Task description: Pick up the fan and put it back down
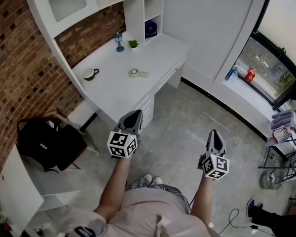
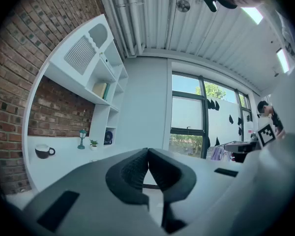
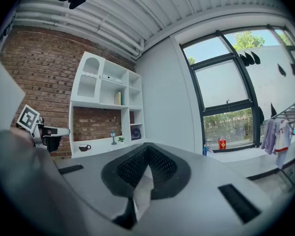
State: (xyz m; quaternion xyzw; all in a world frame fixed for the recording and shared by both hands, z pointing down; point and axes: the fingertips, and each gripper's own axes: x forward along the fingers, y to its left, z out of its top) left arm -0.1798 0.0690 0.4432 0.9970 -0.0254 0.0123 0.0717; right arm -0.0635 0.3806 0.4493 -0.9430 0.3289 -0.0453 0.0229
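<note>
- Nearest me are the two grippers, both held level out in front. The left gripper (image 1: 133,114) has its jaws pressed together on nothing, and the right gripper (image 1: 214,132) is clenched and empty too.
- The fan (image 1: 151,28) stands in the lower cubby of the shelf (image 1: 135,16), at the far right end of the white desk (image 1: 113,85).
- It is well apart from both tools, across open floor, so I judge the pick-up has not started.
- The fan lies far ahead and between the two grippers. The left one is nearer, and from it the fan sits a little left of where the jaws point.
- Its round face looks out toward the room. Its stand is too small to make out.
- I'd bring the left gripper in, and its jaws must part first.
</note>
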